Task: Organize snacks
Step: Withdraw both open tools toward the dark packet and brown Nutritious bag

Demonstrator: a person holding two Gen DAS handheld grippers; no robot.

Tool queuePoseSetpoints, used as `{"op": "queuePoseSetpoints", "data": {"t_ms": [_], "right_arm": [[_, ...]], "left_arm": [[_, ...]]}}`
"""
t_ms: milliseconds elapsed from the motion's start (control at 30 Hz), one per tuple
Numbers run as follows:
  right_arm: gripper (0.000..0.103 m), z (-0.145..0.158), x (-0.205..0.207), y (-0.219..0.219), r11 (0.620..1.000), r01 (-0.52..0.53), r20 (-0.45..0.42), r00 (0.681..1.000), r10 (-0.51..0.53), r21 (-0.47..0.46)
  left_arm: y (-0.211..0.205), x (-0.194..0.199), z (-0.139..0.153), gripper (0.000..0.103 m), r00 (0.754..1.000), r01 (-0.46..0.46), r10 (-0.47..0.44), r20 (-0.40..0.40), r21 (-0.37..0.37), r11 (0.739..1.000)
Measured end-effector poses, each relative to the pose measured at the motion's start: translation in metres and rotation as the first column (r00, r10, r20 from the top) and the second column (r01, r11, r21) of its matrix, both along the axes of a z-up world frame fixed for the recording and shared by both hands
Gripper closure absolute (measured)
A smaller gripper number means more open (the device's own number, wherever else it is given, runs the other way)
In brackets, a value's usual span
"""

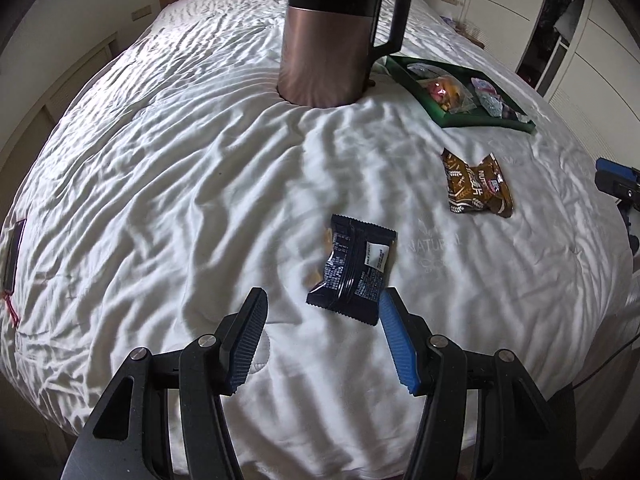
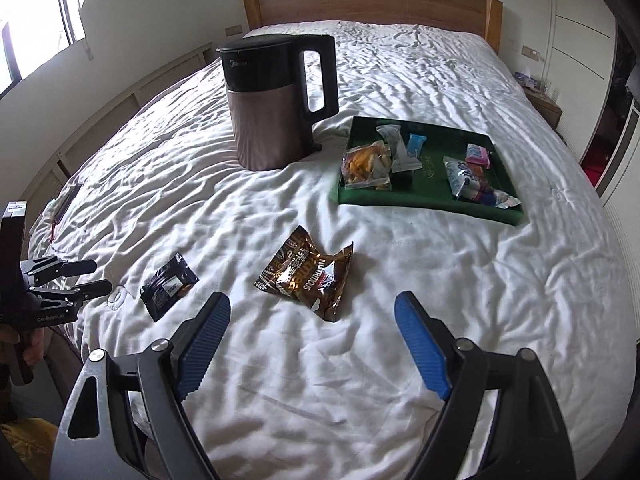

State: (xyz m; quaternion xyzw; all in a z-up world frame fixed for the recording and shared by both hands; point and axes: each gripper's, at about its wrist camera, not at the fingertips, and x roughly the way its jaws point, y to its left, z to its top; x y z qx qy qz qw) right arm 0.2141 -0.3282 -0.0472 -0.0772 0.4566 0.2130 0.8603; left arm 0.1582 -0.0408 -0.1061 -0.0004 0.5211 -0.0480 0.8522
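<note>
A: Nearest first. Claws?

B: Left gripper (image 1: 324,300) released, jaws apart, nothing between them, above the sheet (image 1: 160,184). Right gripper (image 2: 312,308) also released, jaws wide and bare.

A: Landmark is the kettle (image 2: 276,100). Loose snacks?

B: Black packet (image 1: 352,270) lies flat on the sheet, well on the near side of the kettle, just past the left gripper's tips, not touched. Brown packet (image 2: 308,276), crumpled, sits on the near side of the kettle too, to the right of the black one, just ahead of the right gripper, apart from it.

A: Containers?

B: Green tray (image 2: 420,202), just right of the kettle, slightly nearer than its base. Inside: clear bag of orange-yellow bits (image 2: 366,166) at the end closest to the kettle, grey-white packet (image 2: 396,148) and small blue packet (image 2: 416,145) beside it, pink packet (image 2: 478,155) and a white-blue wrapper (image 2: 466,178) toward the end away from the kettle. Other small wrappers there too small to name.

A: Kettle?

B: Upright, lid on, handle toward the tray. Wooden headboard (image 2: 372,2) beyond it.
</note>
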Motion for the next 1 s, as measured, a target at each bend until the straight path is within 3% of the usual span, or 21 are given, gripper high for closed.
{"op": "queuePoseSetpoints", "data": {"t_ms": [467, 700, 1000], "right_arm": [[0.0, -0.046, 0.036, 0.031, 0.981, -0.195, -0.091, 0.976, 0.196, 0.013], [0.0, -0.074, 0.055, 0.03, 0.989, -0.121, -0.149, 0.98, 0.133, 0.09], [0.0, -0.094, 0.067, 0.025, 0.995, -0.018, -0.197, 0.98, 0.038, 0.099]], "left_arm": [[-0.037, 0.031, -0.039, 0.051, 0.992, 0.091, -0.088, -0.087, 0.033, 0.995], [-0.045, 0.05, -0.054, 0.051, 0.991, 0.096, -0.09, -0.103, 0.049, 0.994], [-0.043, 0.061, -0.069, 0.051, 0.988, 0.106, -0.099, -0.116, 0.056, 0.993]]}}
